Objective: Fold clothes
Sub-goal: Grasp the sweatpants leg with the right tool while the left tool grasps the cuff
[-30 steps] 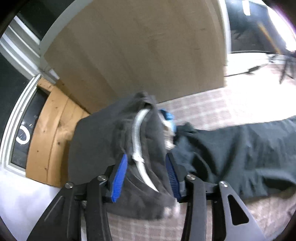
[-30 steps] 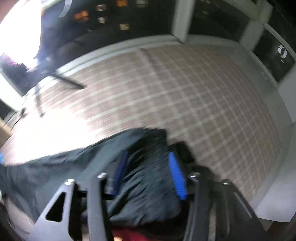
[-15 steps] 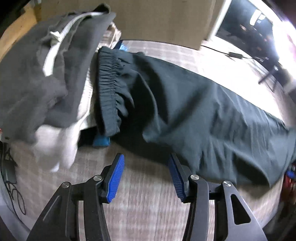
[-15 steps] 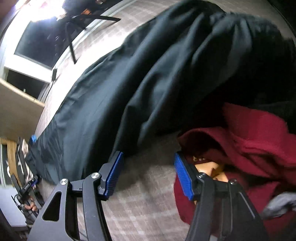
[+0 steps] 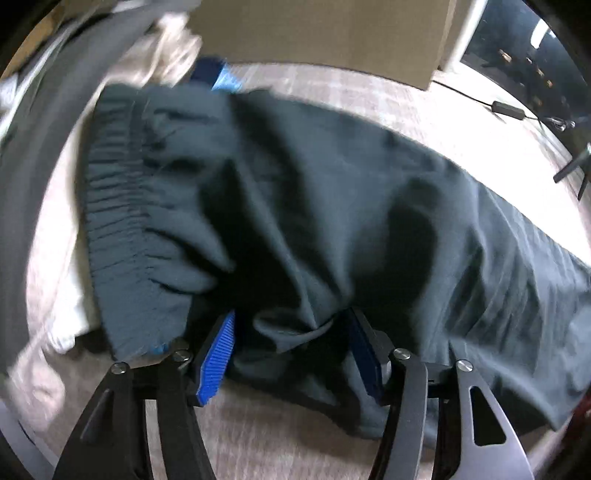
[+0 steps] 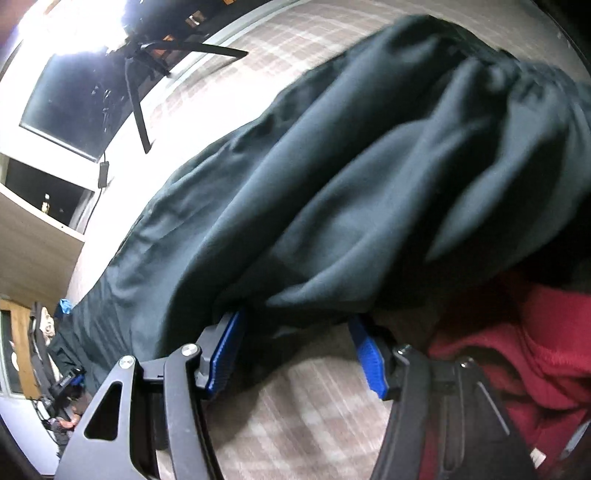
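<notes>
Dark teal trousers lie stretched across the checked cloth surface, elastic waistband at the left. My left gripper is open, its blue pads either side of a fold at the trousers' near edge by the waistband. In the right wrist view the same trousers fill the middle. My right gripper is open, its pads around the near edge of the leg end, with fabric draped over the fingertips.
A grey garment with a white one under it lies left of the waistband. A red garment lies right of my right gripper. A wooden board stands behind. A cable and adapter lie at the far right.
Both grippers have moved forward onto the trousers' near edge; fabric now sits between the pads of each. A second ago both were shut on garments held in the air.
</notes>
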{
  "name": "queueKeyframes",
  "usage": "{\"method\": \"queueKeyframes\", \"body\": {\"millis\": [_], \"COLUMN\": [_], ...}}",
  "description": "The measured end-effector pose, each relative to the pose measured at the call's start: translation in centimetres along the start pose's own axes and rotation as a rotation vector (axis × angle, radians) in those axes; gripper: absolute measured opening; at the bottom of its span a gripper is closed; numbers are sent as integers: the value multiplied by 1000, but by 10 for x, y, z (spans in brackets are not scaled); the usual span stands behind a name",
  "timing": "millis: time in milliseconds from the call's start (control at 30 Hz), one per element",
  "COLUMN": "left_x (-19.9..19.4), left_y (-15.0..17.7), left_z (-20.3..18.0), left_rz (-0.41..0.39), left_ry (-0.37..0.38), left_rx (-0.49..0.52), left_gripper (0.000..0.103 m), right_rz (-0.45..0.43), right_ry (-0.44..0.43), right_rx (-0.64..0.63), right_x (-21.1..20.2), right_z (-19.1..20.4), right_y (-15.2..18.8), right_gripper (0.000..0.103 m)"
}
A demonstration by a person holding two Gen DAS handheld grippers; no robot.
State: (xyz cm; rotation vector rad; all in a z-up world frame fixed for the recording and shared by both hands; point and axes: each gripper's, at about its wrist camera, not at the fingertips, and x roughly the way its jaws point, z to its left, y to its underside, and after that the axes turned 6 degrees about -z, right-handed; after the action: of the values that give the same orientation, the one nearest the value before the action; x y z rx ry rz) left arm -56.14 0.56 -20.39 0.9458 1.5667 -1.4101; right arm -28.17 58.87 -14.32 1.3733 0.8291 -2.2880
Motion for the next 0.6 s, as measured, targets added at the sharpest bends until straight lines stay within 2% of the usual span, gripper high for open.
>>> {"method": "queueKeyframes", "body": {"millis": [33, 67, 100, 133, 167, 200, 233, 300, 400, 600], "left_x": [0, -1, -1, -2, -3, -6, -11, -25, -57, -137], "left_y": [-2, -3, -4, -5, -5, -4, -4, 1, 13, 52], "left_z": [-4, -8, -12, -15, -16, -16, -14, -7, 6, 30], "left_rz": [-9, -14, -19, -24, -29, -35, -43, -67, -112, -209], "left_ry": [3, -2, -7, -10, -11, -8, -2, 10, 35, 1], "left_rx": [19, 39, 58, 78, 90, 91, 88, 74, 54, 28], "left_gripper": [27, 14, 6, 5, 4, 3, 3, 3, 2, 2], "right_rz": [-4, -11, -19, -27, -36, -34, -32, -26, -34, -85], "right_ry": [16, 30, 44, 64, 84, 96, 78, 36, 23, -5], "right_rx": [-21, -51, -82, -123, -165, -195, -185, -161, -146, -194], "right_x": [2, 4, 5, 7, 8, 9, 7, 3, -9, -54], "right_z": [5, 10, 15, 20, 26, 29, 27, 22, 15, 27], "right_y": [-2, -3, -3, -3, -2, -2, -3, -5, -6, 0], "right_gripper": [57, 57, 57, 49, 25, 13, 10, 8, 7, 6]}}
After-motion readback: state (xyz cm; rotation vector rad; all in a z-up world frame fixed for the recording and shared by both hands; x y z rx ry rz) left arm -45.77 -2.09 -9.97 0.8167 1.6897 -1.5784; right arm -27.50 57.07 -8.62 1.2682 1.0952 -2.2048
